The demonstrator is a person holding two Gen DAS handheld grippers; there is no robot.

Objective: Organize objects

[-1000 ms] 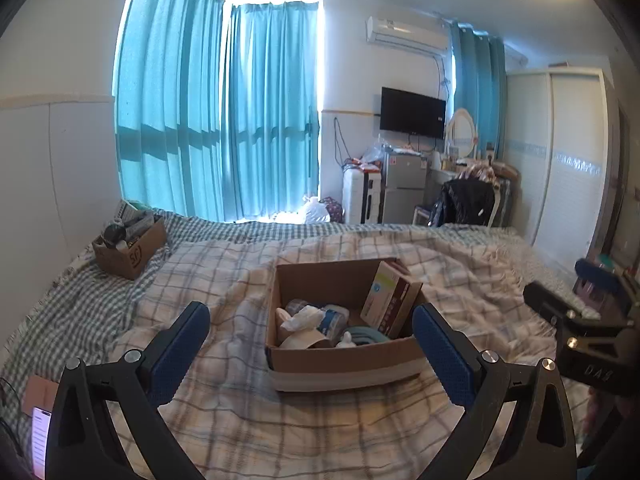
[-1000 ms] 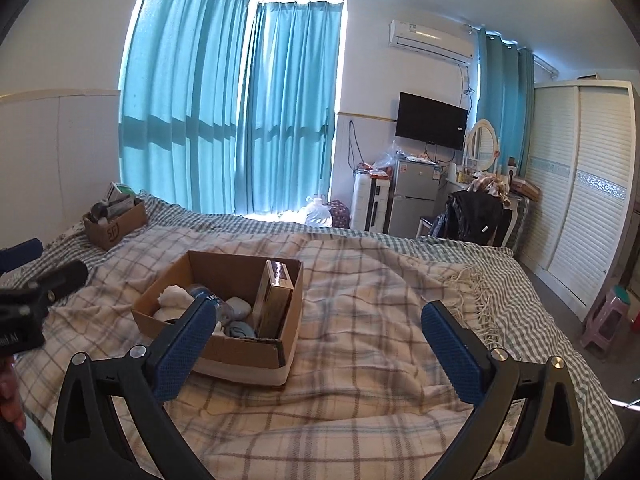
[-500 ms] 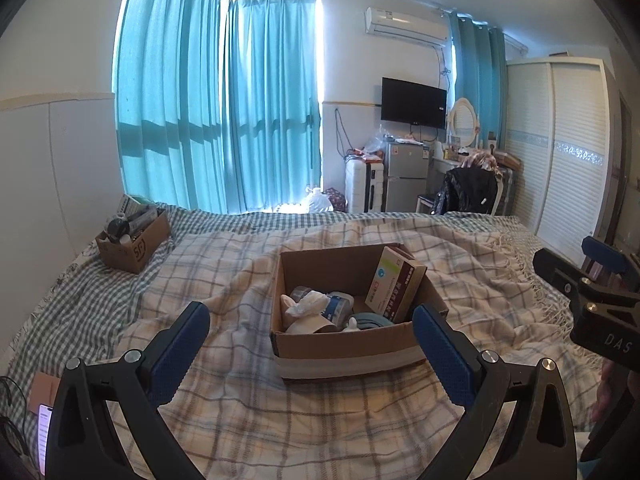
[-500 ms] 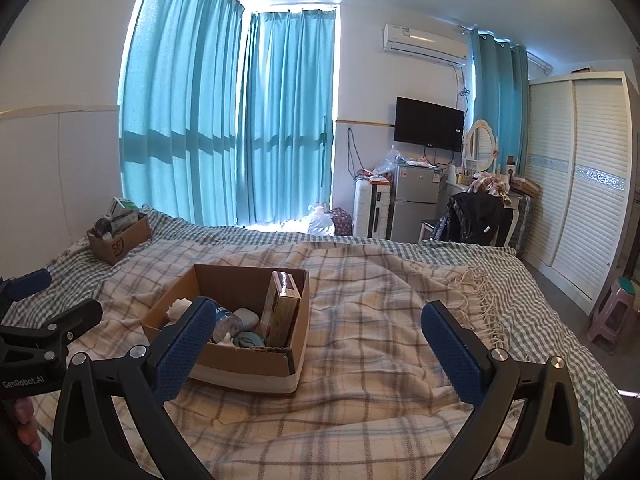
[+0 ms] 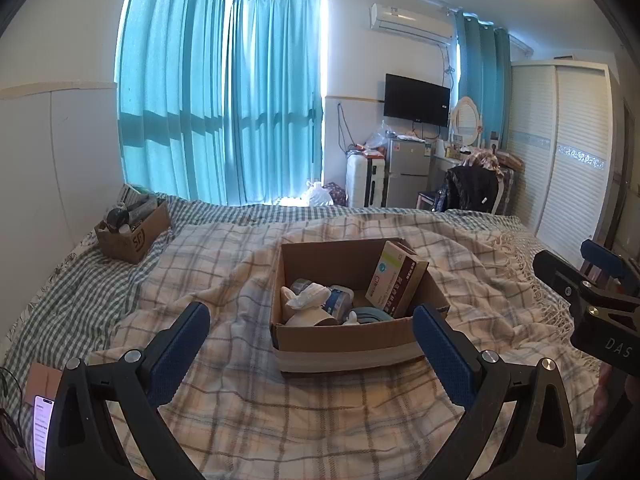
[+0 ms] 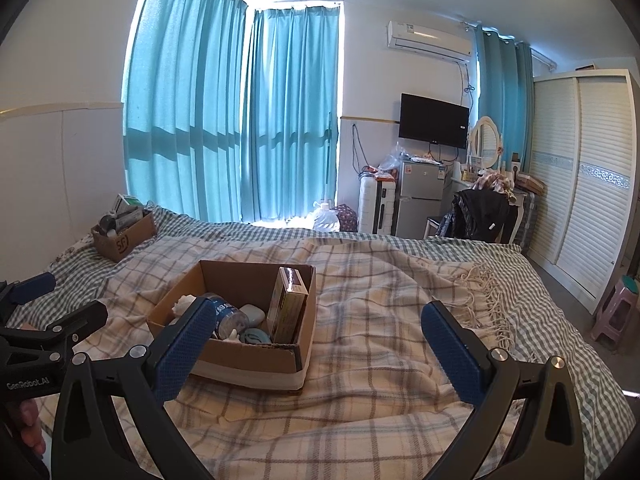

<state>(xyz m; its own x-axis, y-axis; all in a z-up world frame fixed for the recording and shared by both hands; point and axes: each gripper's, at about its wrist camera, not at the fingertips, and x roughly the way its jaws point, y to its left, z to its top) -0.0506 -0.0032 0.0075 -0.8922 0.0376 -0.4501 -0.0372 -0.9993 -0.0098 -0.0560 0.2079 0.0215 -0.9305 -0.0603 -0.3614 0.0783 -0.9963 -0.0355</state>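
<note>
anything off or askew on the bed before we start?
Nothing spilled or damaged. The tall carton leans tilted against the right wall of the cardboard box; the plaid blanket lies rumpled. Both tools are open.

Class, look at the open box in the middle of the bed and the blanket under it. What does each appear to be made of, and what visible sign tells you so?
Open box: seemingly corrugated cardboard, matte brown, with thin folded walls and a pale tape band around its base.
Blanket: likely soft woven fabric, cream with a grey-brown check; it wrinkles and ends in a tasselled fringe. The exact fibre cannot be told.
</note>
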